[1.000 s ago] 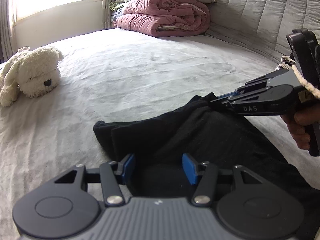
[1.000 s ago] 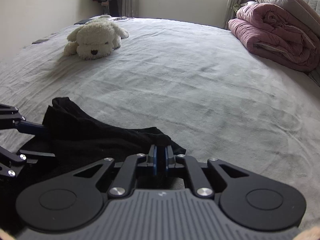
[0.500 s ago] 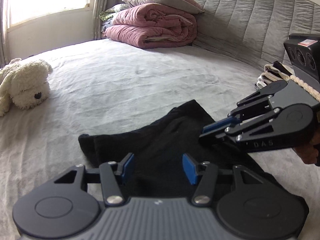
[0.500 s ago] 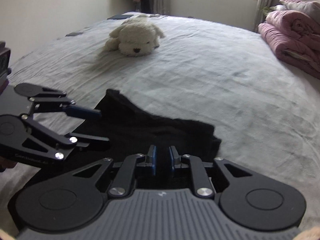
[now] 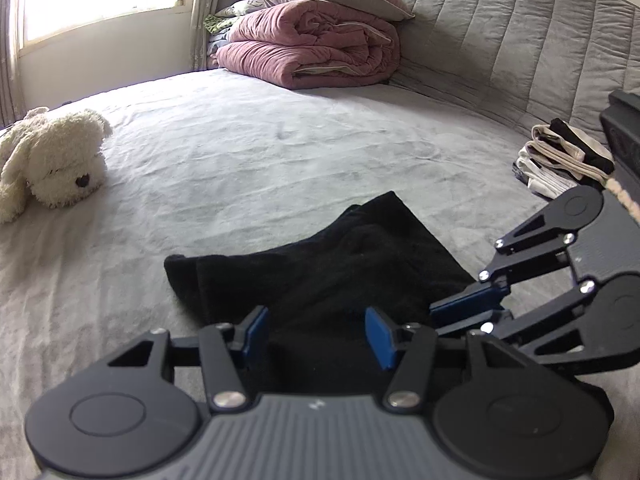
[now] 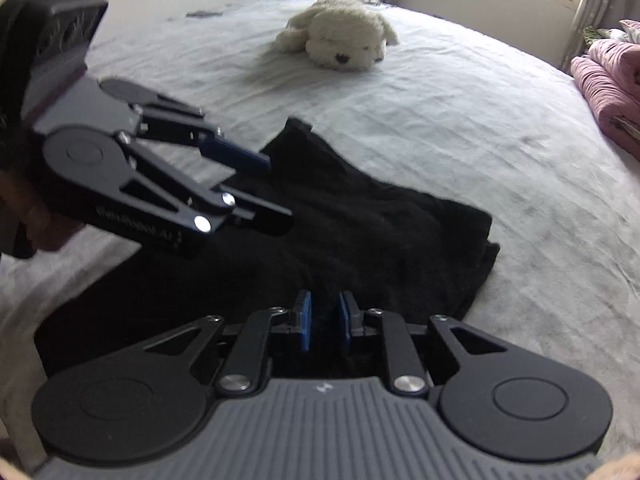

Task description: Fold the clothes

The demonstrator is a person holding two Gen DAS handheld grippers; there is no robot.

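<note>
Black garment (image 5: 344, 276) lies crumpled on the bed (image 5: 248, 160), just ahead of both grippers; left gripper (image 5: 316, 330) spread wide over its near edge; right gripper (image 6: 324, 324) barely parted, empty, equally near.

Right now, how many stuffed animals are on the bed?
1. A white plush dog lies on the grey bedsheet, far from the black garment, toward the window side. Others could be hidden behind the pink folded comforter.

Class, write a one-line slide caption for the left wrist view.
Left gripper open above a black garment on a grey bed, right gripper alongside.
</note>
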